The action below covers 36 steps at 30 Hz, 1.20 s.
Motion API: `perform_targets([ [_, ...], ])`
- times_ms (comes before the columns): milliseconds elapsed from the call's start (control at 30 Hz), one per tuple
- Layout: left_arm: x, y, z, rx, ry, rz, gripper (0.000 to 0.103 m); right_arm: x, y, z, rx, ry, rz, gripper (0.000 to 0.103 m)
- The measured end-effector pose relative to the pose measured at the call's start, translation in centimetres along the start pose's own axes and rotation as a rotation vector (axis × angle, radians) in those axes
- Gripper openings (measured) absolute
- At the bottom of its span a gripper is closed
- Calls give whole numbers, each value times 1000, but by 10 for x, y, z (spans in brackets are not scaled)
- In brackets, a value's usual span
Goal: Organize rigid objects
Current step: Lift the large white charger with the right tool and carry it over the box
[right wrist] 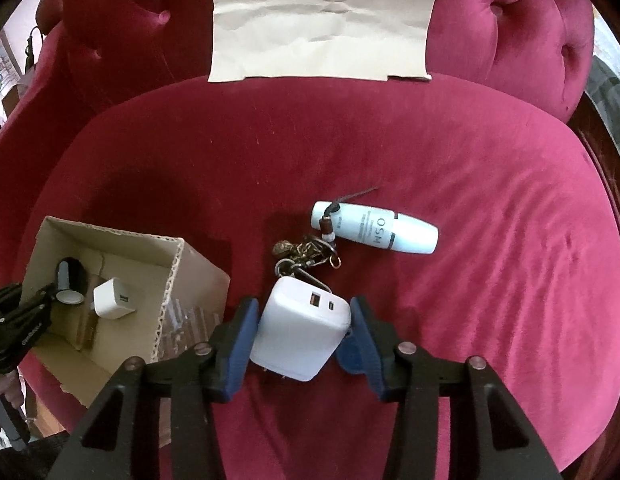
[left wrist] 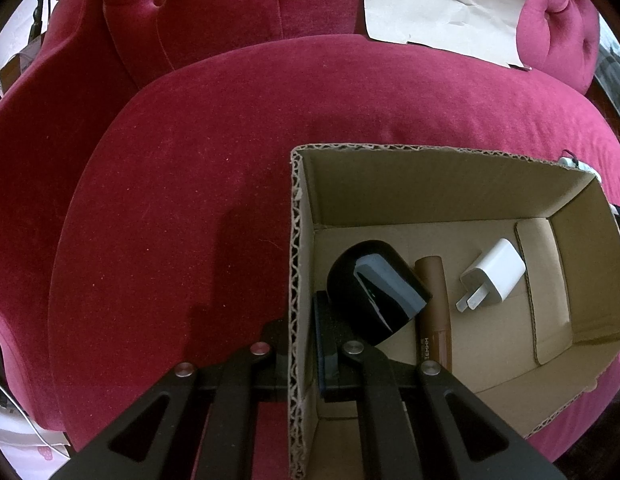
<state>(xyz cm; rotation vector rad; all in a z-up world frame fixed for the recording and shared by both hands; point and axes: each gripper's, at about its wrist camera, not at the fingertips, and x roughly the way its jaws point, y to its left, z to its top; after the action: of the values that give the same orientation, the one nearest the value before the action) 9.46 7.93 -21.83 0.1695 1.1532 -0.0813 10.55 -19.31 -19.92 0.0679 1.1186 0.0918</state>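
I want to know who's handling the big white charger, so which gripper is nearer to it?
Right. The right gripper has its pads on either side of the big white charger; the left gripper is clamped on the cardboard box wall.

L gripper [left wrist: 295,344] clamped on cardboard box [left wrist: 582,276] wall, red sofa [left wrist: 189,180].
Inside box: black cylinder [left wrist: 374,292], brown tube [left wrist: 434,312], white charger [left wrist: 494,272]; paper sheet [left wrist: 442,0] on backrest.

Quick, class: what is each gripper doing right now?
Left gripper: shut on the cardboard box wall.
Right gripper: shut on the large white charger.
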Motion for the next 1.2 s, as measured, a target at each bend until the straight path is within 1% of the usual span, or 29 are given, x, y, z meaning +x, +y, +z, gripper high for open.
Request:
perform_targets([
  [433, -1, -2, 1, 1, 0, 4, 6, -30, 0, 0, -10, -51, -19, 50],
  [667, -1, -2, 0, -2, -5, 4, 6, -44, 4, 4, -9, -87, -37, 51],
  [767, -1, -2, -1, -2, -5, 3, 6, -54, 8, 7, -20, -115, -47, 50],
  [933, -1, -1, -1, -4, -7, 2, 6, -68, 18, 12, -33, -146, -42, 51],
  [1200, -2, 0, -2, -5, -9, 1, 6, -83, 37, 20, -59, -178, -13, 51],
])
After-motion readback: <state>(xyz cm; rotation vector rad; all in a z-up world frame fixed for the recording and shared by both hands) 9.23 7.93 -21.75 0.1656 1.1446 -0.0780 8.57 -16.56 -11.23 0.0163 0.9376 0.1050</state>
